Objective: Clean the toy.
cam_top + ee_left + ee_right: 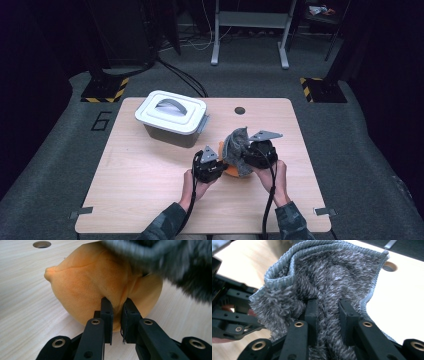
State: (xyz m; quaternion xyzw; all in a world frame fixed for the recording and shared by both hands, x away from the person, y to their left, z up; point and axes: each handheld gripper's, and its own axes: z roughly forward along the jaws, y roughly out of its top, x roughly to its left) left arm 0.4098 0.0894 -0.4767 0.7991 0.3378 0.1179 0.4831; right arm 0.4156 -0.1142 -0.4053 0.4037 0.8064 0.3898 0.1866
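My left gripper point(116, 306) pinches a fold of the orange cloth point(100, 282) at frame centre, pinning it to the table point(25, 315); my right gripper point(328, 308) clamps the grey towel point(324, 270), lifting it clear above.

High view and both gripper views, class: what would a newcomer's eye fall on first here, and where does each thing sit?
First the fluffy grey cloth, bunched up and pinched in the right gripper just above the table's near middle. Beside it the left gripper is shut on a fold of a soft orange cloth lying on the wooden table. Farther back on the left stands a grey lidded box with a handle.
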